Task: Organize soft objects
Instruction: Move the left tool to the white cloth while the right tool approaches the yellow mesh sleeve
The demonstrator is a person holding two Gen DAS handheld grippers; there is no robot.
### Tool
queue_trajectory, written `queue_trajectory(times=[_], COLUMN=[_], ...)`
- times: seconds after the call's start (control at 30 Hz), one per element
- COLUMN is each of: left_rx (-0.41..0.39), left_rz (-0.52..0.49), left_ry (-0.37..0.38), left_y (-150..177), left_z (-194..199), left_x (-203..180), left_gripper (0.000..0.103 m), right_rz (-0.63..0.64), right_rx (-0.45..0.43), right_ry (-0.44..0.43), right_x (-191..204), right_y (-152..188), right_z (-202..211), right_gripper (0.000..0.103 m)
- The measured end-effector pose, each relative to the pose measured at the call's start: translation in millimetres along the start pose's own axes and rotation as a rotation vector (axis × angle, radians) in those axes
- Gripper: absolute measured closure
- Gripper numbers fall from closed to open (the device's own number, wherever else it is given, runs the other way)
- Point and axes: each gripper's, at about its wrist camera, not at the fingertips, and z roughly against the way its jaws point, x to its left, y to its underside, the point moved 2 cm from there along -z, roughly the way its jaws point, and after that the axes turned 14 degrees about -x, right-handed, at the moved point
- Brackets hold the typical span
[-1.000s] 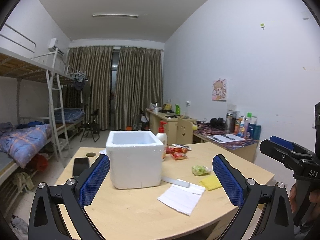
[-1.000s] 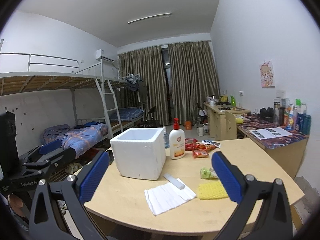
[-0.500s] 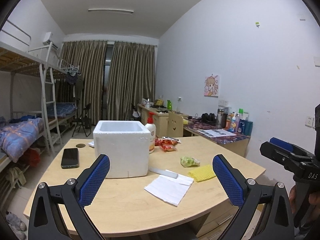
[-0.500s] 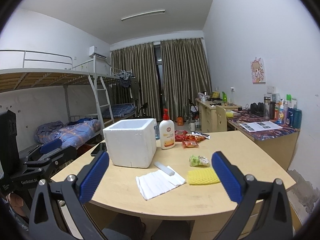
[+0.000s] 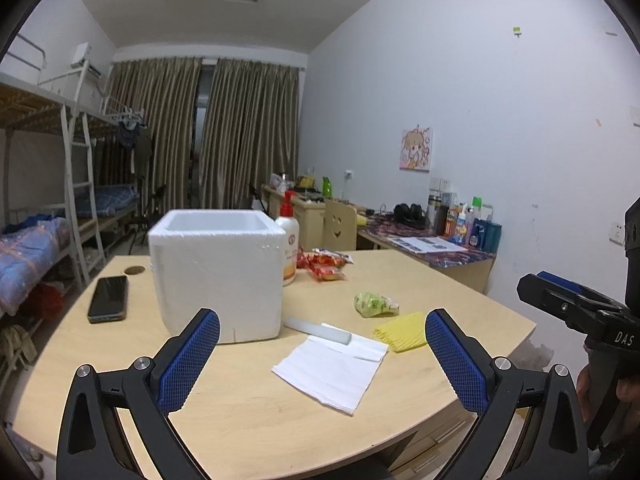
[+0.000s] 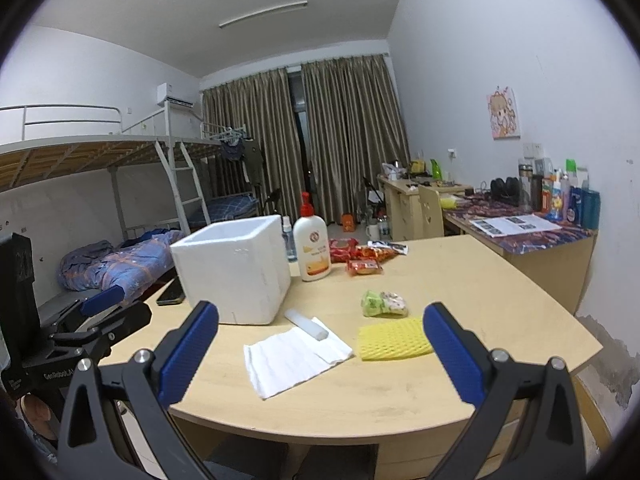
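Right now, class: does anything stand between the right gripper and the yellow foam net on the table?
Nothing visible does. The right gripper is open and empty, and the yellow foam net lies flat just ahead between its fingers. The white tissue lies to its left, the green packet beyond it.

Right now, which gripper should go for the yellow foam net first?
Probably right. The right gripper is open, with the yellow foam net almost between its fingers near the table's front edge. From the left gripper, also open, the net sits off to the right, beyond the white tissue.
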Motion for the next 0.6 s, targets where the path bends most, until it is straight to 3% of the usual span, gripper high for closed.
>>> queue_trajectory(times=[0.6], left_rx=[0.114], left_rz=[0.001], left_ry=[0.035], left_y=[31], left_z=[-68], left_x=[8], left_gripper=[0.0], right_rz=[-0.031], right_rx=[0.111], right_ry=[0.047], right_x=[-32], right_y=[17], right_z=[-51], right_gripper=[0.0])
